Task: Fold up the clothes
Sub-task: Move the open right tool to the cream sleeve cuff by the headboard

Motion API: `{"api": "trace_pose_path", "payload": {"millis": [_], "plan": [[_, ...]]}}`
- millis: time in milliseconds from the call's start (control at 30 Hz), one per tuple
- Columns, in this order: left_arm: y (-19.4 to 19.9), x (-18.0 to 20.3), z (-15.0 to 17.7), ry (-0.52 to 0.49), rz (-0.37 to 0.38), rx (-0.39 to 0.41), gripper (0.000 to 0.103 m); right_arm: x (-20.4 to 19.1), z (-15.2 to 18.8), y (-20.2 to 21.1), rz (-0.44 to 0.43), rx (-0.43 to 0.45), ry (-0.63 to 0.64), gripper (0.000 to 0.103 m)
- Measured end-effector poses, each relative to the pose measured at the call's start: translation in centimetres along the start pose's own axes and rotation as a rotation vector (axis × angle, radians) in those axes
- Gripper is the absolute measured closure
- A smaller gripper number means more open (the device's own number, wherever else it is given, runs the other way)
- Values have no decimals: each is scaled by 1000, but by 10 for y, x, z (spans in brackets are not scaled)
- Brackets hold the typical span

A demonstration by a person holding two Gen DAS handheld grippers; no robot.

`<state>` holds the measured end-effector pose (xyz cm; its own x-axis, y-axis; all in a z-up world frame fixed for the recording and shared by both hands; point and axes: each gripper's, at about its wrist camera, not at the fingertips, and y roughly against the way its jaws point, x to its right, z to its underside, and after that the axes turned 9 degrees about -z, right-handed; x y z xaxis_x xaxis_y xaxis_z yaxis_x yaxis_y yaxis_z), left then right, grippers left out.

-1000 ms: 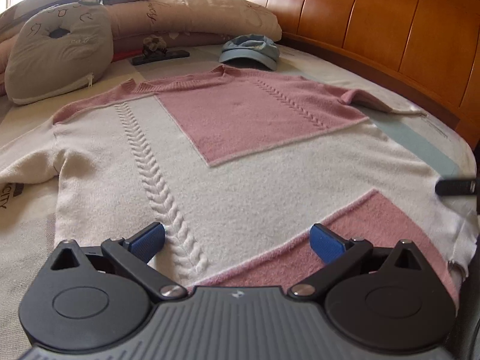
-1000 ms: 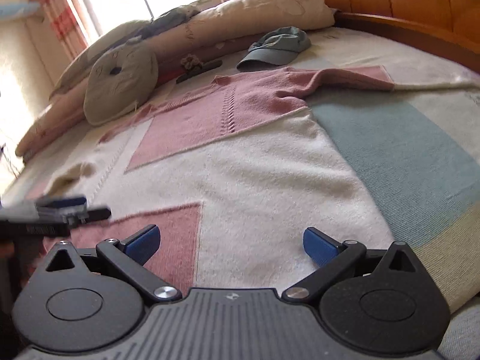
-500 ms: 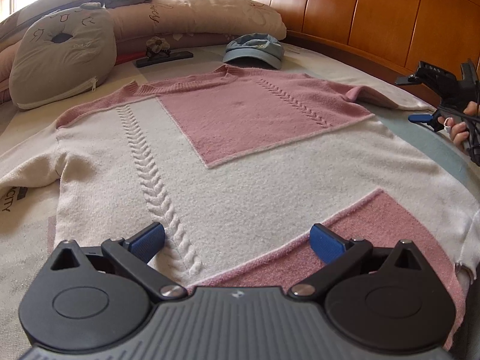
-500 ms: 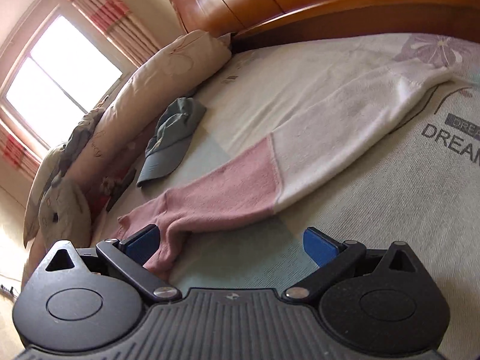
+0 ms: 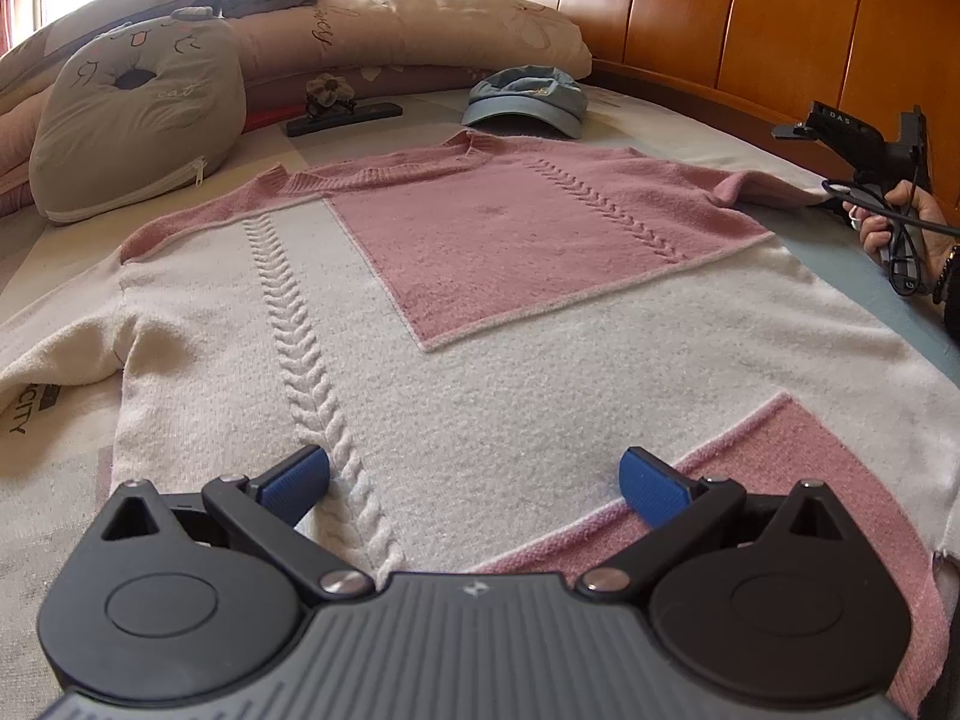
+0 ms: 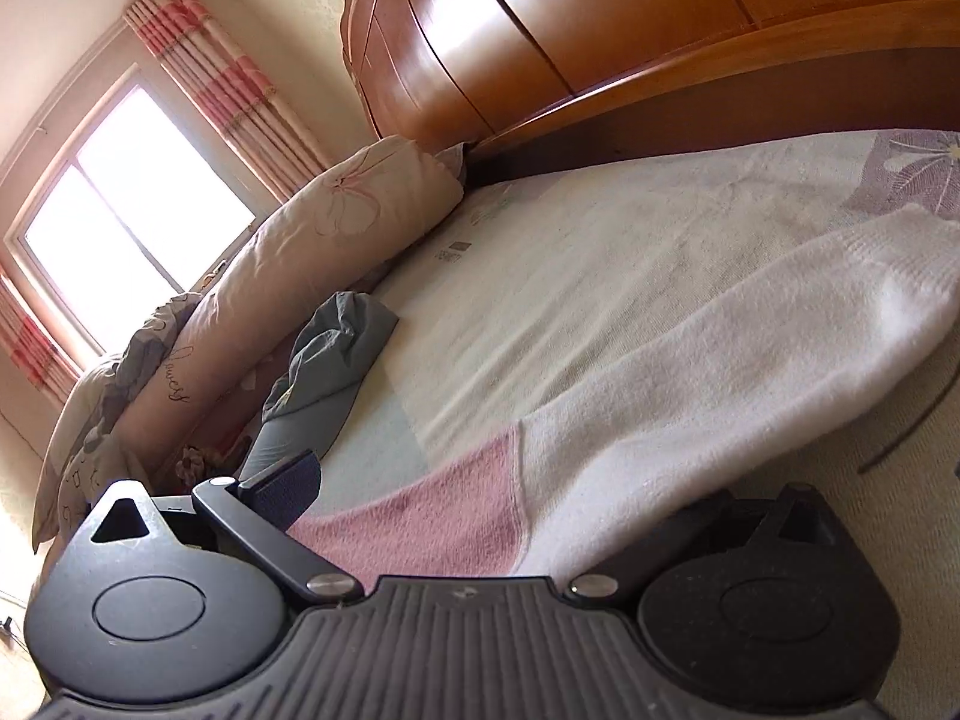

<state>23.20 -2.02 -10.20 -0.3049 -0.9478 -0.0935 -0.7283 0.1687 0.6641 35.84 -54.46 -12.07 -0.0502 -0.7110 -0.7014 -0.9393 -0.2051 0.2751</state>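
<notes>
So the whole thing is on a bed [image 5: 624,114] with a pale patchwork-print cover, some lettering on it at the left edge that's cut off. There's a glossy orange-brown wooden headboard [image 5: 780,30] running along the far right, and in the right wrist view a bright window [image 6: 126,228] with pink-and-white striped curtains [image 6: 222,78] at the far left.

The sweater [image 5: 480,324] lies flat, front up, across the middle of the bed, cream with pink blocks and two cable-knit stripes, neckline at the far end. Beyond it sit a blue-grey cap [image 5: 528,99], a dark flat thing with a fabric flower [image 5: 342,114] I can't quite identify, a grey cat cushion [image 5: 138,114] at the far left and a long beige pillow [image 5: 420,30].

The left gripper [image 5: 474,480] hangs over the near hem, blue pads spread wide, nothing between them.

The right gripper [image 6: 456,516] is down at the sweater's right sleeve [image 6: 690,384], which stretches out right over the cover, pink then white. Its left pad is visible beside the pink part, but the right finger is buried under the sleeve fabric, so I can't tell whether it's pinching or just open around it. In the left wrist view you only see its back end and the person's hand [image 5: 900,228] on the handle at the right edge, cable dangling.
</notes>
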Motion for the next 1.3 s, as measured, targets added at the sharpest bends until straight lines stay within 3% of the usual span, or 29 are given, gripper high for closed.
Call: {"api": "trace_pose_path", "payload": {"millis": [333, 467, 633, 867, 933, 1133, 1300], "plan": [[-3, 0, -1, -1, -11, 3, 1, 45, -61, 25, 11, 192, -160, 0], [-4, 1, -1, -6, -16, 4, 1, 55, -83, 27, 73, 173, -188, 0], [-2, 2, 0, -7, -19, 5, 1, 55, -54, 41, 27, 50, -237, 0], [-1, 1, 2, -4, -20, 12, 1, 6, 8, 54, -30, -105, -95, 0], [-1, 1, 3, -4, -18, 15, 1, -3, 11, 41, -2, -132, -34, 0], [-1, 0, 5, -2, -12, 27, 1, 17, -11, 19, -14, -29, -154, 0], [1, -1, 6, 3, -6, 30, 1, 17, -9, 13, 12, 12, -78, 0]]}}
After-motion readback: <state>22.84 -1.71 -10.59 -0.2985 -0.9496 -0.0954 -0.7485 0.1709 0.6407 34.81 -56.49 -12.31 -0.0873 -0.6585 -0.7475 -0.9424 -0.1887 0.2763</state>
